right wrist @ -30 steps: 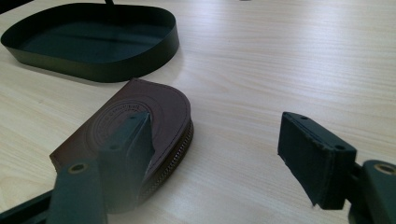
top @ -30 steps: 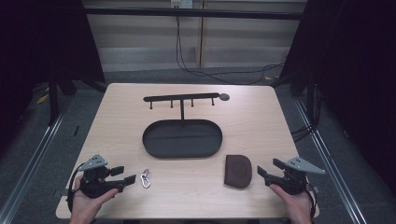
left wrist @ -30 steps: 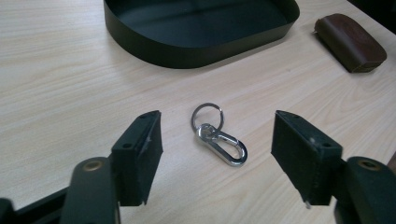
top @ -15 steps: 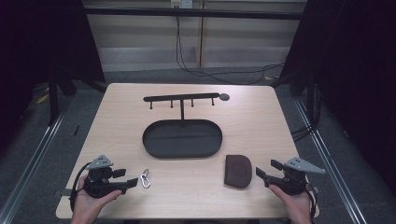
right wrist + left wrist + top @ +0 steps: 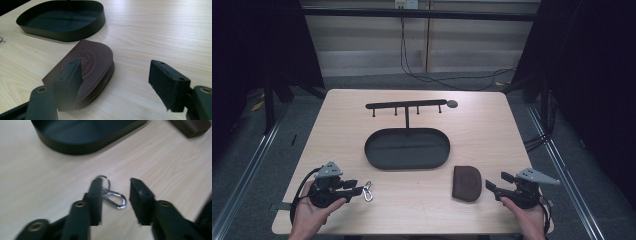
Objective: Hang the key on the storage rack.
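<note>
The table [image 5: 492, 130] carries a dark oval tray [image 5: 407, 148] at its middle, with a black peg rack [image 5: 406, 105] standing behind it. Right of the tray's near end lies a brown pouch [image 5: 467, 183] (zip edge and stamped emblem facing the right gripper view). The right gripper [image 5: 495, 183] sits just right of the pouch, jaws wide apart and holding nothing; the pouch lies ahead of its left jaw. The left gripper [image 5: 362, 190] lies at the near left, and its jaws have just been closing around a keyring clip [image 5: 112, 196], which lies flat on the table between them; one jaw overlaps the ring, the other stands clear of the clip.
</note>
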Demonstrator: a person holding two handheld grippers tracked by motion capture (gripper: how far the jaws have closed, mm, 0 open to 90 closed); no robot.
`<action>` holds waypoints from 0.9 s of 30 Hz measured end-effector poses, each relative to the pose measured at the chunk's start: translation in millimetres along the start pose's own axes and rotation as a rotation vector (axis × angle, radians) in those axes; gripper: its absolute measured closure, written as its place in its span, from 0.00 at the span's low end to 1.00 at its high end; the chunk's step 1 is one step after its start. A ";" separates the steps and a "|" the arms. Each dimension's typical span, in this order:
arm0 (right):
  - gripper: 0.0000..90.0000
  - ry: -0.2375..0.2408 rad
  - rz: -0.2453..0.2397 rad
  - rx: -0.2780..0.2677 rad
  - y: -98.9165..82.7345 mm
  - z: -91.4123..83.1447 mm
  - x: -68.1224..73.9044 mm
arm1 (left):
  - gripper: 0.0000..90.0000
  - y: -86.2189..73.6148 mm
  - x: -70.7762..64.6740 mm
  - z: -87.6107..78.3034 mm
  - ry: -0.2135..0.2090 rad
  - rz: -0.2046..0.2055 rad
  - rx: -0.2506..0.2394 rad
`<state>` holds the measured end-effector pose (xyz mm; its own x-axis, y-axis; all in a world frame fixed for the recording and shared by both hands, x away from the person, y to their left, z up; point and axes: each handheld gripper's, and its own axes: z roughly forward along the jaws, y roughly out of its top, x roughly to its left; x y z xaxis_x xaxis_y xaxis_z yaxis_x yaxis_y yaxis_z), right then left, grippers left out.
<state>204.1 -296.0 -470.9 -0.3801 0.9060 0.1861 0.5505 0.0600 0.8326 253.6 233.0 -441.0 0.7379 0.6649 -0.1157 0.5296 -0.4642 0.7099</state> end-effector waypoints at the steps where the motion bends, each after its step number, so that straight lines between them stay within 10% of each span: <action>1: 0.30 0.003 -0.003 -0.002 0.2 0.2 0.0 | 0.72 1.7 -0.4 0.0 -0.005 0.007 0.004; 15: 0.32 -0.006 0.009 0.001 0.2 -0.8 -0.6 | 0.66 28.0 9.7 7.1 -0.006 -0.030 0.143; 27: 0.31 -0.005 0.007 0.019 0.1 -0.4 -0.5 | 0.75 47.2 3.4 21.4 0.019 0.032 0.278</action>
<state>204.0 -296.6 -470.7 -0.3724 0.9086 0.1891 0.5675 0.0617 0.8210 290.0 200.8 -422.8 0.7493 0.6572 -0.0812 0.6027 -0.6261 0.4948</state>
